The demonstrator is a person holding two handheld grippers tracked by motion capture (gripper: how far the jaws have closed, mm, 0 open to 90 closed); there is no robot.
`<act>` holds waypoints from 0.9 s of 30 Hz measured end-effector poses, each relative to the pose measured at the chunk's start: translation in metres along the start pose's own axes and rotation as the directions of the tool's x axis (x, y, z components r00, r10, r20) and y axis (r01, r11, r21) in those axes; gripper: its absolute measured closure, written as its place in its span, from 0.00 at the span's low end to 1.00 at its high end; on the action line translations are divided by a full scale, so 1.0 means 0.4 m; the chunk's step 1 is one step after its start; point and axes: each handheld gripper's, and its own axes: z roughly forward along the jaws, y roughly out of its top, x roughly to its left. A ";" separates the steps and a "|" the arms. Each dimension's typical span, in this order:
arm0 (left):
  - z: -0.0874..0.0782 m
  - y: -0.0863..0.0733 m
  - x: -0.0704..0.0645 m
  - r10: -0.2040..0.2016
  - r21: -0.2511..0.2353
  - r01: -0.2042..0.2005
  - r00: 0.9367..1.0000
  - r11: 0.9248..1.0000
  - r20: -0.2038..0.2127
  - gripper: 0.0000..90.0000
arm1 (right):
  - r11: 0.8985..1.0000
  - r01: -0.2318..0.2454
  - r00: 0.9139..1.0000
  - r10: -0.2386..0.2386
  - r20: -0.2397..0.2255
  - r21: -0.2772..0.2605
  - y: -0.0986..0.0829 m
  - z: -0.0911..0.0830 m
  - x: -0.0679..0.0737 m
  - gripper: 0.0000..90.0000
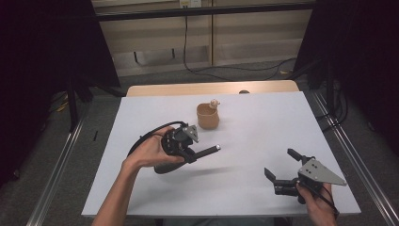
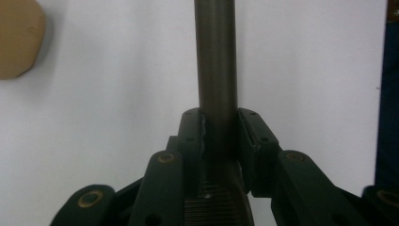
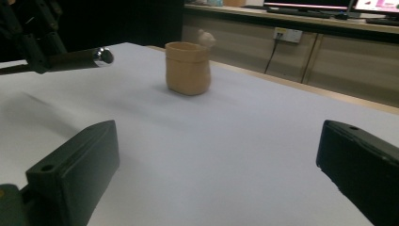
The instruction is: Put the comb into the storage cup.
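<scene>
1. The left hand-held gripper is up off the bench, left of the middle, with its jaws clamped on the dark handle of a utensil.
2. In the left gripper view the two jaws press on either side of that round handle, which runs straight away from the camera over the white surface.
3. From above, the handle points to the right and slightly away from the person, ending in a shiny silver tip. A dark, rounded end of the utensil shows below the person's left hand; I cannot tell what sort of utensil it is.
4. The right hand-held gripper sits low near the front right of the bench with its jaws spread wide, nothing between them.
5. A small tan cup stands upright toward the far middle of the bench, well apart from both grippers, with a small pale knob showing at its far rim.
6. In the right gripper view the cup stands ahead, and the silver tip hangs in the air to its left.
</scene>
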 end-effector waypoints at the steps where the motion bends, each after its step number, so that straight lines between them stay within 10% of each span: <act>1: 0.002 0.001 -0.002 -0.006 0.002 0.006 1.000 1.000 0.014 0.80 | 1.000 0.008 1.000 -0.008 -0.005 -0.001 0.004 0.004 0.006 0.00; 16: 0.012 0.028 -0.014 0.018 0.010 -0.019 0.999 1.000 0.039 0.81 | 0.995 0.088 0.986 -0.080 -0.145 0.047 0.032 0.082 0.075 0.00; 27: 0.019 0.038 -0.023 0.037 0.031 -0.038 0.999 0.999 0.034 0.81 | 0.972 0.229 0.950 -0.210 -0.232 0.057 0.073 0.150 0.139 0.02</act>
